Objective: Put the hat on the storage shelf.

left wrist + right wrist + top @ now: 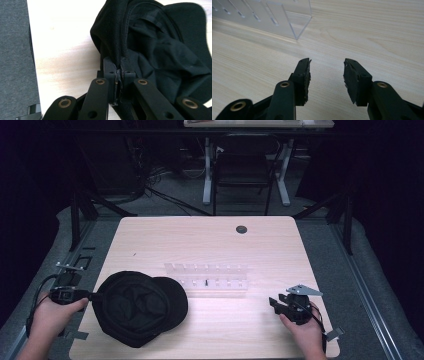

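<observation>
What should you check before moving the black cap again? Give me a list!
1. Left gripper shut on the black cap at its rim: ok.
2. Cap fully off the table: not ok, most of it lies there.
3. Right gripper open, holding nothing: ok.
4. Clear rack apart from the cap: cannot tell, they sit very close.
5. Right gripper away from the cap: ok.

High view: pale wooden tabletop (210,245) evenly lit from above; surrounding room falls to near black. Slight softness throughout. Left gripper view: black fabric cap (160,50) loses detail in shadow; tabletop glare washes out grain.
</observation>
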A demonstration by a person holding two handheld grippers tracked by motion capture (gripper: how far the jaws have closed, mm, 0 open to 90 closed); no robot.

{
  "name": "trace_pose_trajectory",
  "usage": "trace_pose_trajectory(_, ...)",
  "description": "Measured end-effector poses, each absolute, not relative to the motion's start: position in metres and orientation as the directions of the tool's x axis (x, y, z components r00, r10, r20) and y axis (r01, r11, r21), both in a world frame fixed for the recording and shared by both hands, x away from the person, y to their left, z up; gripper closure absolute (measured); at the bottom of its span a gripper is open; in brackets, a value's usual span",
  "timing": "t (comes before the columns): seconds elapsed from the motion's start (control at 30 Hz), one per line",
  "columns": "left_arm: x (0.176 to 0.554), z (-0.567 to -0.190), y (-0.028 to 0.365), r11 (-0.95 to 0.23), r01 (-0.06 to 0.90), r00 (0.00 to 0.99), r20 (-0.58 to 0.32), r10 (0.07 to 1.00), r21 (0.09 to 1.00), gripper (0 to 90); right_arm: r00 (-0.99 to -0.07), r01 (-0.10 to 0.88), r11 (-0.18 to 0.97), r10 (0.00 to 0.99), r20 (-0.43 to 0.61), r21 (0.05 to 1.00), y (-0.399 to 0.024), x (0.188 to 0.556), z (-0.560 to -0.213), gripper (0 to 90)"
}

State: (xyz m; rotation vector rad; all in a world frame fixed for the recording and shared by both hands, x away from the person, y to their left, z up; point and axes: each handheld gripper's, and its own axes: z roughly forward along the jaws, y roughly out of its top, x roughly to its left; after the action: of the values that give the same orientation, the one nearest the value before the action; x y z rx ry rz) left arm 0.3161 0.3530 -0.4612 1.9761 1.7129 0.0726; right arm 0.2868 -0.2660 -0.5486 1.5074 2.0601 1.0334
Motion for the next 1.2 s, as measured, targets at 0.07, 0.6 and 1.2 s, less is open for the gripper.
trace_pose_trajectory(0.07, 0.317, -0.456, 0.351, -0.073, 0.908, 0.202, -0.278, 0.939, 0.412, 86.7, -0.348, 0.649, 0.150, 0.930, 0.115, 0.746, -0.266, 0.287, -0.549, 56.0)
trace_pose_trajectory(0.6, 0.323, -0.430, 0.348, -0.052, 0.924, 0.208, -0.384, 0.900, 0.379, 86.8, -0.341, 0.652, 0.136, 0.931, 0.128, 0.746, -0.267, 0.287, -0.549, 56.0)
trace_pose_trajectory(1.2, 0.333, -0.393, 0.338, -0.006, 0.927, 0.226, -0.547, 0.806, 0.375, 86.8, -0.328, 0.660, 0.112, 0.933, 0.150, 0.743, -0.269, 0.287, -0.548, 56.0)
